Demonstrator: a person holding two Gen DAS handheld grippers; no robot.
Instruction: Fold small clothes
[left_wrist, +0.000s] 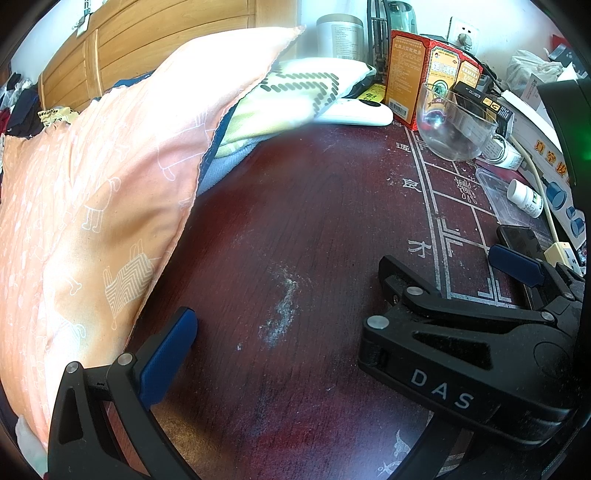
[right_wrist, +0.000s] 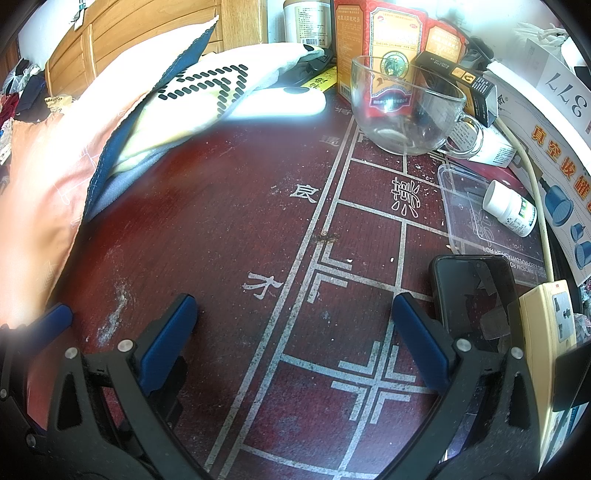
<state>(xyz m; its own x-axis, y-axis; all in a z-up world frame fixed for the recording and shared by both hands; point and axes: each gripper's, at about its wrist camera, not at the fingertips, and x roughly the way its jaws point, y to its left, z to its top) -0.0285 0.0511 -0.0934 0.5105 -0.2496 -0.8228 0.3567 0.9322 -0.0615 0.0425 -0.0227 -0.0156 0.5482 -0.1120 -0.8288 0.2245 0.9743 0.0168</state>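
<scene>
My orange cloth runs lengthwise away from me along the table; glass bowl empty; both grippers gape, holding nothing.

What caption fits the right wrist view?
Open right claw over a dark red table, empty-handed, glass cup and phone ahead.

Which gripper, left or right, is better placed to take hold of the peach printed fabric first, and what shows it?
Left. The left gripper hangs open with one blue finger right beside the peach printed fabric. The right gripper, also open, sits over the dark red patterned tabletop near the black phone, farther from the fabric.
</scene>
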